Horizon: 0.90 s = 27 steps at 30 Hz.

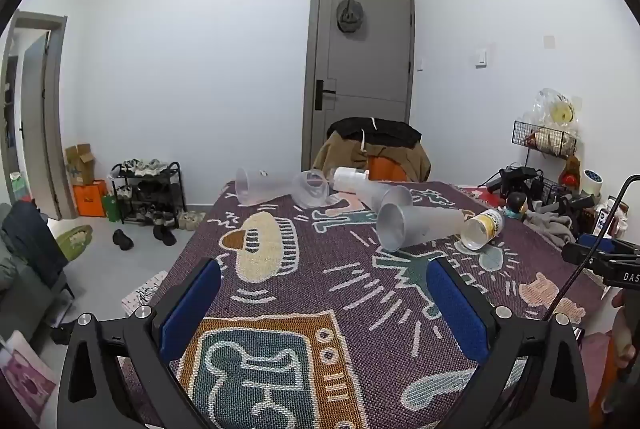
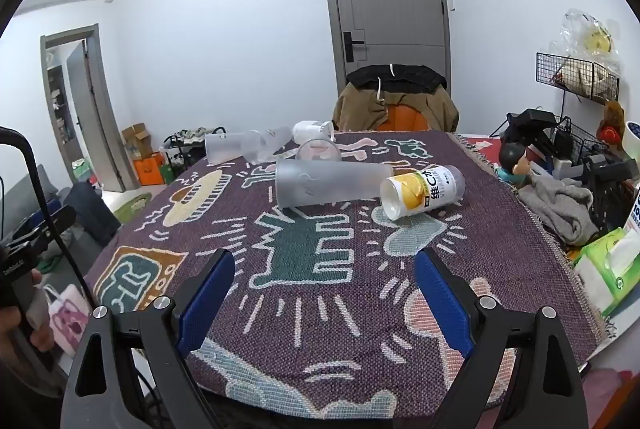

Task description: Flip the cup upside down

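A tabletop covered by a purple woven cloth with cartoon figures [image 2: 500, 249] fills both views. Its near half is bare, giving open room to move in; the far edge sits close to a chair draped with a brown and black jacket [image 2: 394, 99], and clutter crowds the right edge.

Several cups lie on their sides near the far middle. The largest and nearest is a tall frosted translucent plastic cup [image 2: 332, 183], its mouth facing left in the right wrist view. Touching its base end is a clear cup with a yellow and white label [image 2: 420, 191]. Behind lie more clear cups [image 2: 236, 147] — at least 3, overlapping.

By the look of it, the frosted cup is light, stiff, smooth-walled and liable to roll or slip; mid-body across the wall seems the safest hold.

The left gripper [image 1: 322, 303] and right gripper [image 2: 324, 293] both hover over the near cloth — blue-padded fingers spread wide, holding nothing.
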### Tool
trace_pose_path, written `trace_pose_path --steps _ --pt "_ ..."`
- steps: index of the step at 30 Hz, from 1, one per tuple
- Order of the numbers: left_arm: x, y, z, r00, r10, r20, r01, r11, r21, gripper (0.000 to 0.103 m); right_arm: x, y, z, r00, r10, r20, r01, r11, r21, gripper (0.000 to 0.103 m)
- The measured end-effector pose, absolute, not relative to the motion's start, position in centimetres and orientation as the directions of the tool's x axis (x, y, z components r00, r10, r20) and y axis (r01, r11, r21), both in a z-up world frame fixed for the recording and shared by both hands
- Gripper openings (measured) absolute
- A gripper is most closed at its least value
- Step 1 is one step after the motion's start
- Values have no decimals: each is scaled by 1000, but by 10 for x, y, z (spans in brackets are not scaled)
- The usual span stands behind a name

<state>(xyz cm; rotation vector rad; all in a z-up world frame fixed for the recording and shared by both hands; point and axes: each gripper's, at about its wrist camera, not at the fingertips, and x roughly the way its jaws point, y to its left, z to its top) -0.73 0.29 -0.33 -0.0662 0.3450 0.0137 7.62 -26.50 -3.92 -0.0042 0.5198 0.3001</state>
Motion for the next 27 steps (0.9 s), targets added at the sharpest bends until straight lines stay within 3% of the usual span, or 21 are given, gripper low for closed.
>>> trace_pose_path --steps 27 --pt "-5 3 -4 938 -1 -347 -23 998 -65 103 76 -267 -41 824 276 -495 -278 958 71 91"
